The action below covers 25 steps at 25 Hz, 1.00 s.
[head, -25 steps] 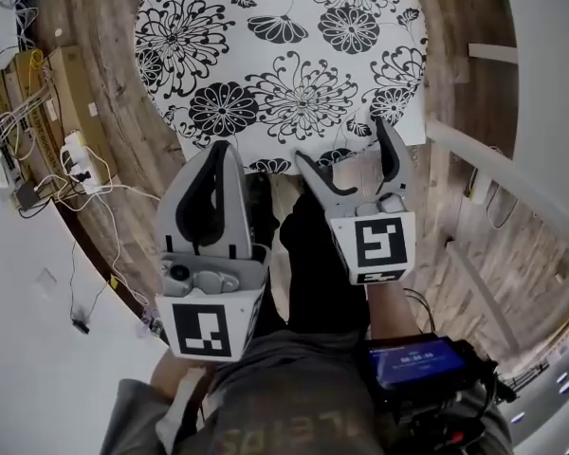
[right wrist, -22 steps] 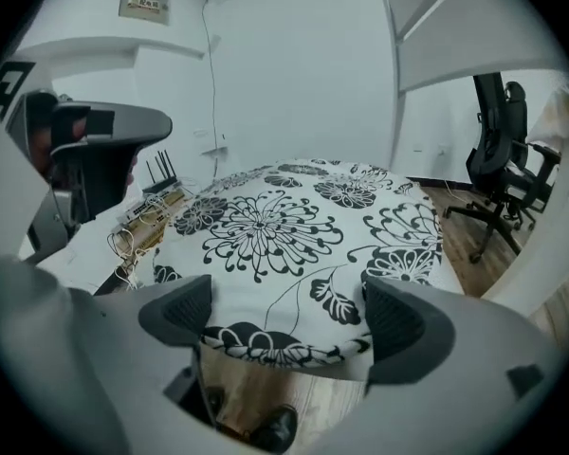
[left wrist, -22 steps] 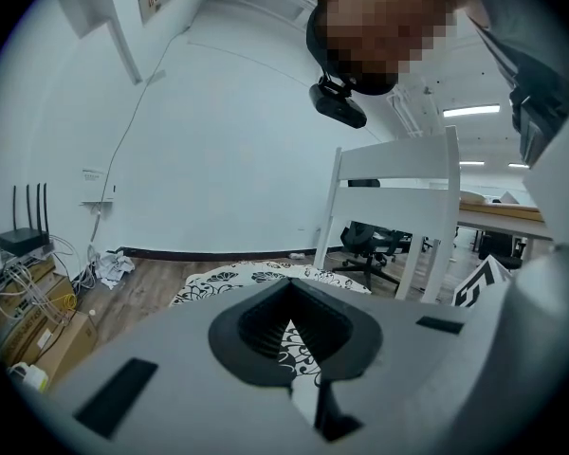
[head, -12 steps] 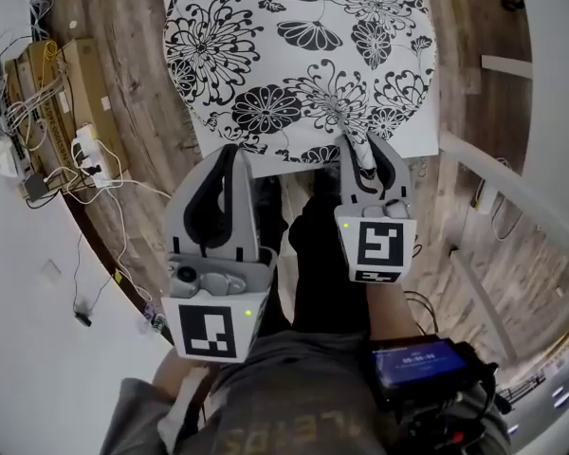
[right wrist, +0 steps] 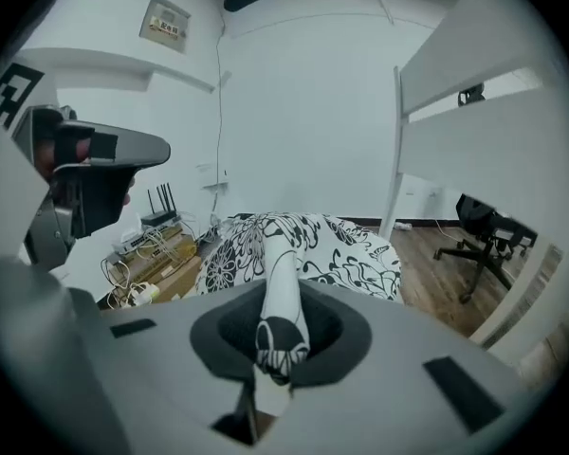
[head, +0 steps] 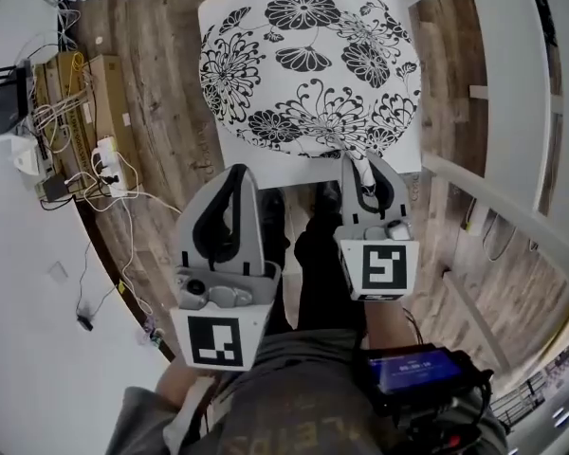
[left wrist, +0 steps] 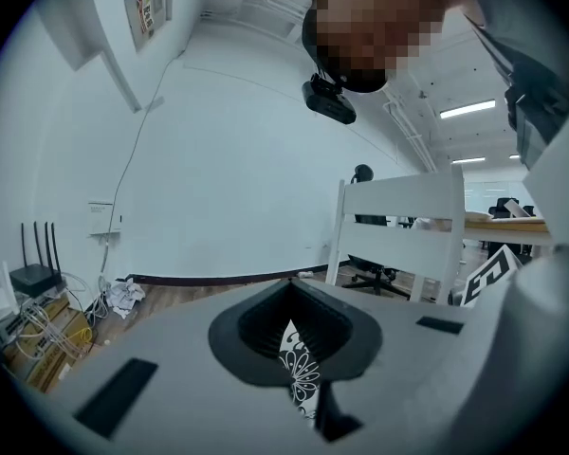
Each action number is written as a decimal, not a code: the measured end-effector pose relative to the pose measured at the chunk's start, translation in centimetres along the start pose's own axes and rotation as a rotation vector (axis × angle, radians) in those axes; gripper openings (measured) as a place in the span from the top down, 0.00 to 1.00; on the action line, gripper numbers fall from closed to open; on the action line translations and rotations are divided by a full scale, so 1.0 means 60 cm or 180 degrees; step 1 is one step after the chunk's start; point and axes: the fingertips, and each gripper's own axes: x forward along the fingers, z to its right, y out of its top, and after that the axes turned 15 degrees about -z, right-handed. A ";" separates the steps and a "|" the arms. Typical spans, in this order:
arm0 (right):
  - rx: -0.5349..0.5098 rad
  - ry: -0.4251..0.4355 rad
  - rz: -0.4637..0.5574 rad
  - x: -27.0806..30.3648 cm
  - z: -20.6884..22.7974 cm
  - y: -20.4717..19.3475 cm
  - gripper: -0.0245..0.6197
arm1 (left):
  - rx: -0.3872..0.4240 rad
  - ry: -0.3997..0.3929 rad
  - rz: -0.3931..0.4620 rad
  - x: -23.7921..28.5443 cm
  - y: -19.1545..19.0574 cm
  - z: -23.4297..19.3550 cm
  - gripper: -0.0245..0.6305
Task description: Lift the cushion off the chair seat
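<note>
Over the white chair seat (head: 412,150), straight ahead of me in the head view: the cushion (head: 308,64). It's white fabric with big black line-drawn flowers, plump, with rounded corners. It covers nearly the whole seat, and only a white strip along the right side and the corners shows.

Both grippers are on its near edge.
- **Left gripper (head: 242,173):** fingers drawn in narrow. The left gripper view shows a thin sliver of the floral fabric pinched between them.
- **Right gripper (head: 365,164):** fingers have just been closing and are now clamped on a fold of that edge. In the right gripper view the fold runs as a raised ridge from the fingers into the cushion body.

Can't tell whether the underside has cleared the seat. Wood floor (head: 161,140) all round.
</note>
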 end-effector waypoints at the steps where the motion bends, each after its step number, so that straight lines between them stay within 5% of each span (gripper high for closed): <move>1: 0.0015 0.0003 0.0048 -0.010 0.003 0.014 0.91 | 0.0013 0.0011 0.0034 -0.007 0.013 0.002 0.95; 10: -0.0057 0.0068 0.0485 -0.133 -0.031 0.211 0.91 | -0.0008 0.0102 0.0350 -0.094 0.169 -0.030 0.95; 25: 0.0002 0.0346 0.1222 -0.407 -0.075 0.440 0.91 | 0.0211 0.0203 0.0600 -0.254 0.394 0.026 0.95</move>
